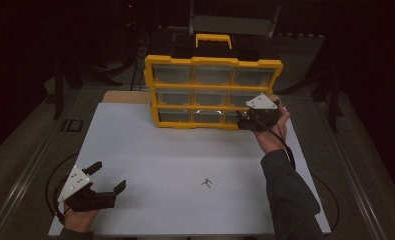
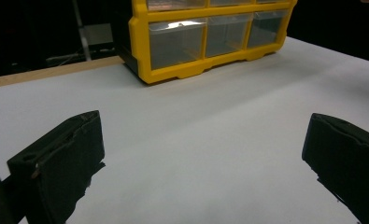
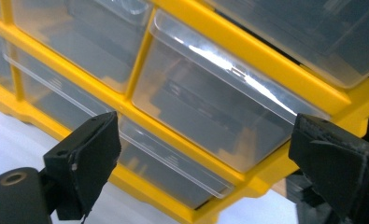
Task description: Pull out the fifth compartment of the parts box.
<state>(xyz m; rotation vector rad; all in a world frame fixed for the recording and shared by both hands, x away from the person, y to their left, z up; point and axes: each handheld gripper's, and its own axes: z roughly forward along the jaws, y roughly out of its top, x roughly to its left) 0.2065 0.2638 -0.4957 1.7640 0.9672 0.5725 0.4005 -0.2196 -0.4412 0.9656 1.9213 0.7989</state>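
- Right tongs, jaws spread wide and holding nothing, sit at the lower right drawers of the yellow drawer organizer at the tabletop's far edge.
- Left tongs rest wide open, empty, near the front left corner.

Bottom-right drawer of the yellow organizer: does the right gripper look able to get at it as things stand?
Probably yes. The right gripper is open right in front of the bottom-right drawer, with nothing between its jaws and the clear drawer front.
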